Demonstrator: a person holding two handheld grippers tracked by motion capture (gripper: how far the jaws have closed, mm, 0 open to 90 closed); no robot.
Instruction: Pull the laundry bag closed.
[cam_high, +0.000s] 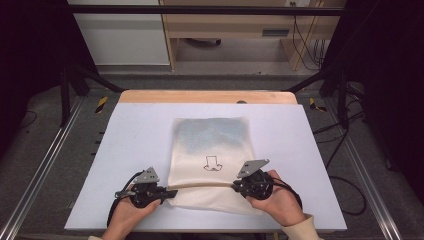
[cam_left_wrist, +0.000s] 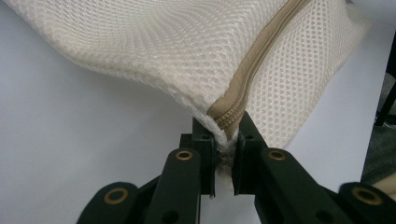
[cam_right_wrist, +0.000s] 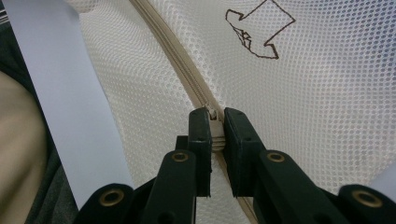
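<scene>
Cream mesh bag lies flat on the white table, near edge toward the person, between both hands. Left gripper is clenched on the bag's near-left corner: in the left gripper view the jaws pinch the end of the tan zipper and the mesh corner, which is lifted a little off the table. Right gripper grips the zipper near the bag's right side; in the right gripper view the jaws are shut on what looks like the zipper slider, with the zipper band running away up and left from them. In the high view the zipper stretches between the two grippers, roughly parallel to the table's near edge, sagging slightly toward the left gripper. The bag's long axis runs from near edge to far edge, the zipper end near the person. A small dark outline drawing, a shape with an arrow-like form, is printed on the mesh just beyond the zipper; no readable lettering or brand. Far half of the bag looks greyer, contents unclear.
</scene>
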